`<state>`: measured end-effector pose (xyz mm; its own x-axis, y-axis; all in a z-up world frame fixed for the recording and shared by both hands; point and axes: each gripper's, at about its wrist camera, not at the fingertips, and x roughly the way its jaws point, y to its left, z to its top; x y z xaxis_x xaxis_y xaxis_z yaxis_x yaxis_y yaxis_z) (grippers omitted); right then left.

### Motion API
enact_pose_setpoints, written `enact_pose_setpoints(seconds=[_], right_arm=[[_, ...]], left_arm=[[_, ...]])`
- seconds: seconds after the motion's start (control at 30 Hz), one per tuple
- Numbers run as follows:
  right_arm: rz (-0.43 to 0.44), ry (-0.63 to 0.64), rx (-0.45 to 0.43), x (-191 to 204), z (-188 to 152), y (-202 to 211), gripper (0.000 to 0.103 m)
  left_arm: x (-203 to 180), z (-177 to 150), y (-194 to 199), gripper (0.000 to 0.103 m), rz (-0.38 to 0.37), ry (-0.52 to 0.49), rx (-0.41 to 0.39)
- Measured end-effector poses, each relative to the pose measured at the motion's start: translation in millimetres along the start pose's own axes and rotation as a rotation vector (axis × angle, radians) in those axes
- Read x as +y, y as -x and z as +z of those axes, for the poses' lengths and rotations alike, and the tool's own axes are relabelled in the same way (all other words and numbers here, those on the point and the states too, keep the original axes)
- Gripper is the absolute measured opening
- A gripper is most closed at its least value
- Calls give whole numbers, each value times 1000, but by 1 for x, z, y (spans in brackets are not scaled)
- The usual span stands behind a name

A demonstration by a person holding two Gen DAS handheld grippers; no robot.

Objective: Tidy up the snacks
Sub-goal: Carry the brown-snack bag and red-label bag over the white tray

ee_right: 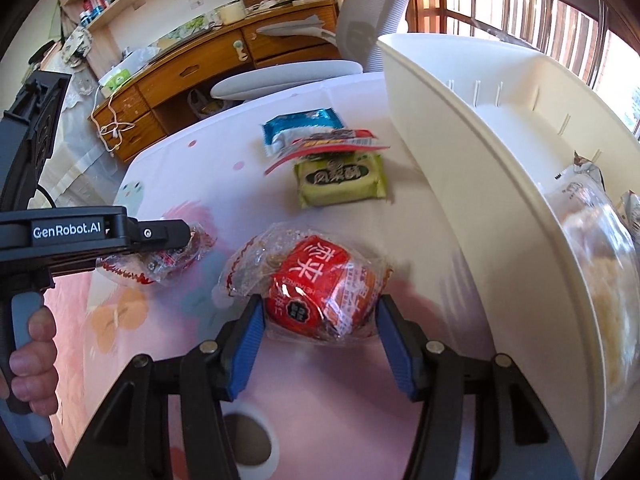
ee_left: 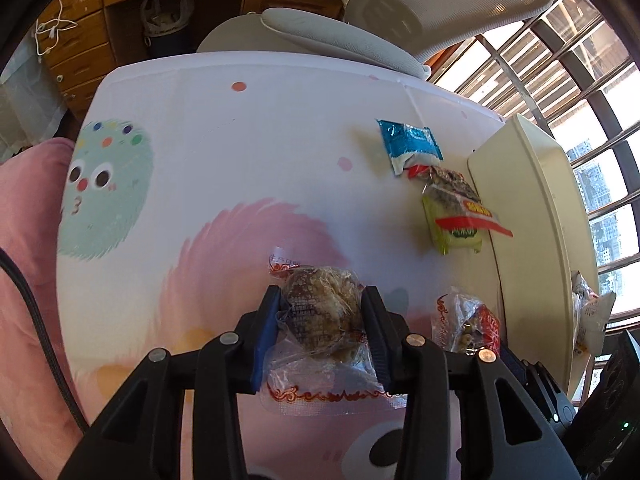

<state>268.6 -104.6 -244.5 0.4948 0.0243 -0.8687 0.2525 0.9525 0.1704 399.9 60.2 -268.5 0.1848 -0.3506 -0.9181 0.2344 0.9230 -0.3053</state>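
My left gripper (ee_left: pixel 322 300) is shut on a brown pastry in a clear wrapper (ee_left: pixel 324 312) over the table; it shows from the side in the right wrist view (ee_right: pixel 176 236). My right gripper (ee_right: pixel 320 312) is open, its jaws on either side of a red snack in a clear wrapper (ee_right: pixel 316 280), with a small gap on each side; the red snack lies on the table and also shows in the left wrist view (ee_left: pixel 476 328). A green packet (ee_right: pixel 340 180), a red-striped packet (ee_right: pixel 332 142) and a blue packet (ee_right: pixel 304 126) lie farther back.
A cream plastic basket (ee_right: pixel 500 208) stands at the right with several wrapped snacks (ee_right: pixel 596 248) inside. The table has a cartoon-print cloth (ee_left: pixel 224 152). A grey office chair (ee_left: pixel 400 12) and a wooden desk (ee_right: pixel 192 76) stand behind the table. A pink cushion (ee_left: pixel 24 240) is at the left.
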Motion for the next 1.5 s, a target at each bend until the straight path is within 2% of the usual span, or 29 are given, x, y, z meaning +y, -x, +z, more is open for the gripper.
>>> enact_pose_setpoints(seconds=[0.47, 0.7, 1.03, 1.5], right_arm=[[13, 4, -5, 12, -45, 65, 57], [2, -7, -55, 11, -66, 111, 57], [-33, -37, -119, -8, -87, 170, 57], [-56, -93, -148, -70, -94, 218, 57]], left_arm=[[-2, -74, 69, 39, 26, -62, -24], [-14, -119, 110, 39, 7, -104, -38], [-49, -170, 160, 39, -44, -152, -85], [-126, -194, 194, 39, -88, -239, -180]])
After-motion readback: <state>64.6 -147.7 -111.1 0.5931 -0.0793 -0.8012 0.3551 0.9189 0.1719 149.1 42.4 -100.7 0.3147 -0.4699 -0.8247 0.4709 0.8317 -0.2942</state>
